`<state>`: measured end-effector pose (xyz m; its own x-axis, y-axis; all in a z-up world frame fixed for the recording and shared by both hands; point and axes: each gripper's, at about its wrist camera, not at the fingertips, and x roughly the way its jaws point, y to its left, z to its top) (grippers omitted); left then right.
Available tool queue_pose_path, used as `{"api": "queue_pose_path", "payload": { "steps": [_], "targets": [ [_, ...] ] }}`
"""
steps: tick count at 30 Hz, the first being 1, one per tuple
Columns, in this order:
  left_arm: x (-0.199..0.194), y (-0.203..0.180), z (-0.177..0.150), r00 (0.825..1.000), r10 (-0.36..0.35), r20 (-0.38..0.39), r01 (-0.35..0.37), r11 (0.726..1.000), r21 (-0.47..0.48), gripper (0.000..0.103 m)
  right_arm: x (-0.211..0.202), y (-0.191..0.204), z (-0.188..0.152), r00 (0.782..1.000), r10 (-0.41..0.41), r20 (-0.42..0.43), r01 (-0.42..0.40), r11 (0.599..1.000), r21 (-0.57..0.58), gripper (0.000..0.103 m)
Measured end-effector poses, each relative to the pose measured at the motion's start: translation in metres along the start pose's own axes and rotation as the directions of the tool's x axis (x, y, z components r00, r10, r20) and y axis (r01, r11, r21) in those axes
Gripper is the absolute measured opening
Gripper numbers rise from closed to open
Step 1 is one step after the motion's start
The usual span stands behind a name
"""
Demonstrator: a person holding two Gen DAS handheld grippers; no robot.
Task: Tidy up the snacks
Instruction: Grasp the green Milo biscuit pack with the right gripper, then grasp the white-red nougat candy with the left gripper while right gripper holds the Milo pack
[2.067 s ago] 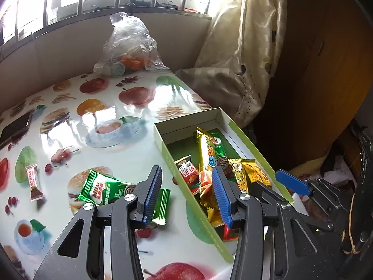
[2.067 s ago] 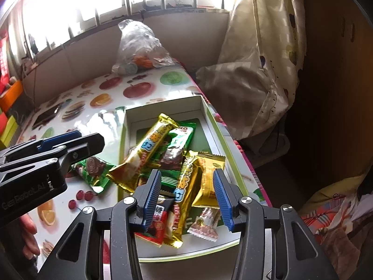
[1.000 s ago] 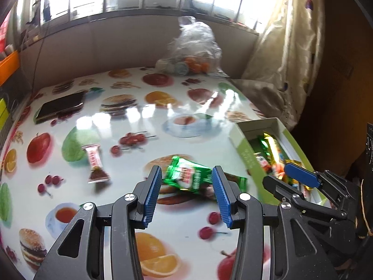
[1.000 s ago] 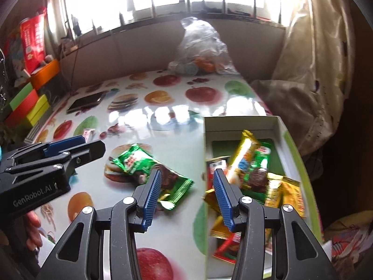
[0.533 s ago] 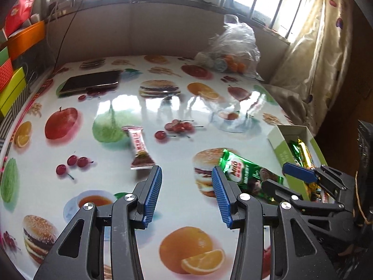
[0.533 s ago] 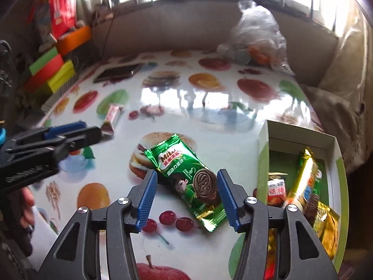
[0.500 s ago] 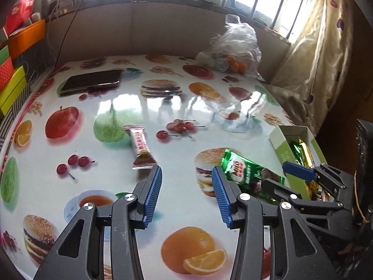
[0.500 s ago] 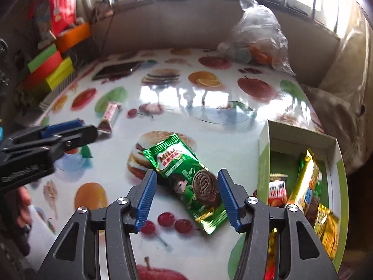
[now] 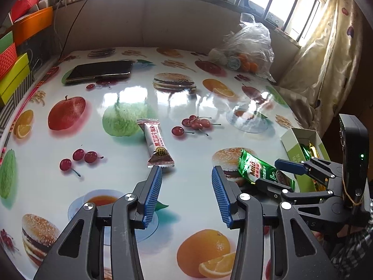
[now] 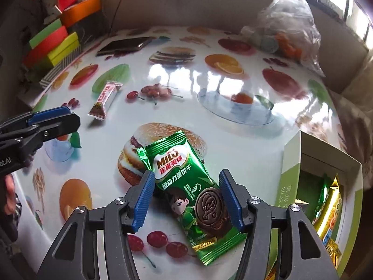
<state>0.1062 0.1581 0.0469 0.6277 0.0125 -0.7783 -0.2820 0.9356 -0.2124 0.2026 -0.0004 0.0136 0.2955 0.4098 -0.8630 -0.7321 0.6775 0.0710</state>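
A green Milo biscuit packet [image 10: 186, 186] lies flat on the fruit-print tablecloth, between the blue pads of my right gripper [image 10: 186, 177]. Those jaws are opening and the pads do not press on it. The same packet [image 9: 258, 171] and right gripper [image 9: 275, 173] show at the right of the left wrist view. My left gripper [image 9: 185, 172] is open and holds nothing; a small pink-and-brown snack bar [image 9: 156, 143] lies just beyond its left fingertip. From the right wrist view, the bar [image 10: 105, 98] sits past the left gripper [image 10: 70, 116].
A green-and-white box [image 10: 289, 170] with several gold and green snacks stands at the table's right edge. At the back lie a dark phone [image 9: 100, 71] and a clear plastic bag [image 9: 247, 49]. Coloured boxes [image 10: 53, 44] line the left; a curtain [image 9: 326, 65] hangs on the right.
Both grippers swung left, away from the box, and came lower over the table. The right jaws widened around the green packet. The pink bar now lies just ahead of the left fingers.
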Motion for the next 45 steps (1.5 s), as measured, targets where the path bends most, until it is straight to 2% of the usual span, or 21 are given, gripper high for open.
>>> {"api": "queue_pose_path", "payload": {
  "steps": [9,19,21,22,32,42,45],
  "targets": [
    [0.002,0.007,0.001,1.000,0.000,-0.002,0.000,1.000,-0.014,0.046,0.007,0.002,-0.005,0.997,0.058,-0.057,-0.060,0.998,-0.025,0.061],
    [-0.002,0.019,0.000,1.000,0.014,0.006,-0.014,0.999,-0.031,0.046,0.009,0.015,-0.005,0.999,-0.023,-0.045,0.021,0.999,-0.036,0.061],
    [-0.002,0.023,0.000,1.000,0.019,0.005,-0.019,0.999,-0.035,0.046,0.009,0.016,-0.005,0.998,-0.034,-0.045,0.033,0.999,-0.023,0.057],
    [-0.002,0.024,0.000,1.000,0.021,0.004,-0.021,0.999,-0.036,0.046,0.009,0.016,-0.004,0.998,-0.040,-0.043,0.040,0.999,-0.017,0.050],
    [0.001,0.042,0.005,0.999,0.042,-0.002,-0.042,0.998,-0.053,0.046,0.004,0.025,-0.006,0.998,-0.058,-0.011,0.058,0.997,0.055,0.037],
    [0.025,0.035,0.022,0.999,0.041,-0.032,-0.042,0.998,-0.043,0.046,0.003,0.029,-0.008,0.998,-0.054,0.023,0.050,0.987,0.156,0.036],
    [0.034,0.027,0.028,0.997,0.071,-0.027,-0.071,0.997,-0.012,0.046,0.002,0.032,-0.009,0.998,-0.047,0.029,0.041,0.985,0.169,0.036]
  ]
}}
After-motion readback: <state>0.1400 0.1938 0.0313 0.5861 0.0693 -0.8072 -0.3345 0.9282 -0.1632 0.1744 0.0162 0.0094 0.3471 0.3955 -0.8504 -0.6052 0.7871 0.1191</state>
